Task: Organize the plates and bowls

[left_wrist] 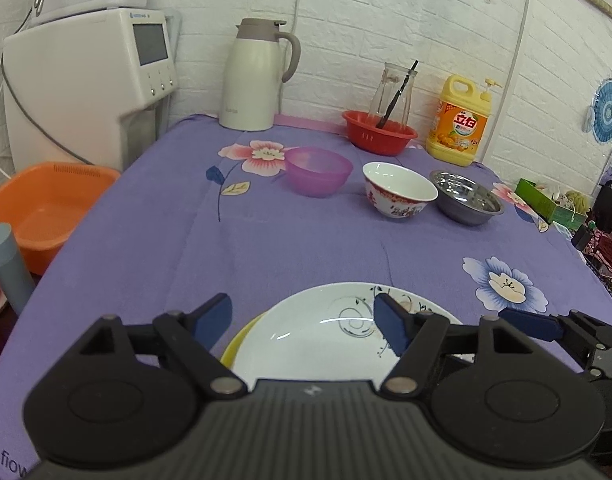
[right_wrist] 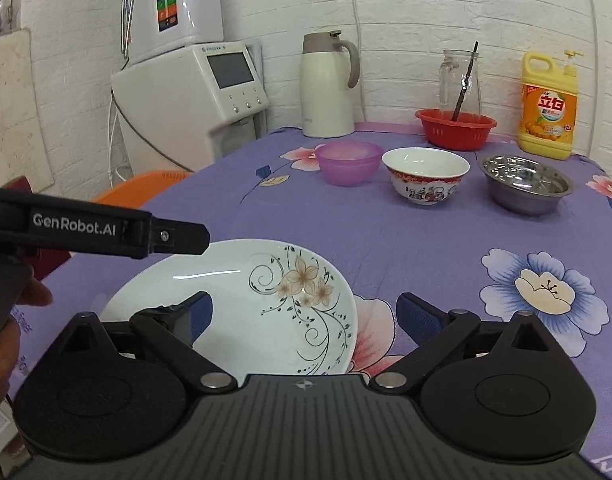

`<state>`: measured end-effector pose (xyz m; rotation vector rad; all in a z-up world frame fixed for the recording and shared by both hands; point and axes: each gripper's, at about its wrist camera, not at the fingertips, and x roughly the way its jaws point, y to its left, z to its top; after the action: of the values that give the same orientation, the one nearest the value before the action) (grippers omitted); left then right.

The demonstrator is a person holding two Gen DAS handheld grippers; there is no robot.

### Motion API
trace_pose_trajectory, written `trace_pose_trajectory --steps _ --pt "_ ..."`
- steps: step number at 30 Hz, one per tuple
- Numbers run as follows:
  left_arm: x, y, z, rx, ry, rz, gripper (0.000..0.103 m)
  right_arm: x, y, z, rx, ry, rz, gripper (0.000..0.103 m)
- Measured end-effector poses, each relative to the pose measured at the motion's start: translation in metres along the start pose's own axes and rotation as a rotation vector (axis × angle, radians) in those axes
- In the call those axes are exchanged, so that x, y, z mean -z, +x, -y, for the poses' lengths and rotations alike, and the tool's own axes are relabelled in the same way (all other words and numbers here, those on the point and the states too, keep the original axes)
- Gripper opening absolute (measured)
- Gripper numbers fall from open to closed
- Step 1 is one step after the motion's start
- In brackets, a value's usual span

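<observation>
Between parted right tongs (right_wrist: 304,318), plate (right_wrist: 242,304).

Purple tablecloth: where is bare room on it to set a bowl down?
The widest bare patch lies between the white floral plate and the row of purple plastic bowl, white ceramic bowl and steel bowl. The left side before the thermos jug is also bare. The back right is crowded by the red colander and detergent bottle.
</observation>
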<state>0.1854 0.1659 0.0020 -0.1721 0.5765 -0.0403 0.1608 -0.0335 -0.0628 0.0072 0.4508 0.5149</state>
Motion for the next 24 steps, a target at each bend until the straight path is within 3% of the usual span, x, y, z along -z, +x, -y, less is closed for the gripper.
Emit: trace_pose_trajectory --steps 8,13,18,24 --pt "-0.006 0.009 0.029 0.057 0.037 -0.014 0.072 -0.009 -0.011 0.043 0.053 0.084 0.02 0.103" --pt "-0.013 0.024 0.064 0.109 0.078 -0.034 0.072 -0.006 -0.02 0.085 0.136 0.143 0.014 0.103" --pt "-0.019 0.041 0.1 0.113 0.136 -0.044 0.072 0.003 -0.028 0.128 0.224 0.225 0.004 0.103" --pt "-0.023 0.058 0.13 0.13 0.159 -0.072 0.072 0.015 -0.024 0.158 0.255 0.288 -0.033 0.103"
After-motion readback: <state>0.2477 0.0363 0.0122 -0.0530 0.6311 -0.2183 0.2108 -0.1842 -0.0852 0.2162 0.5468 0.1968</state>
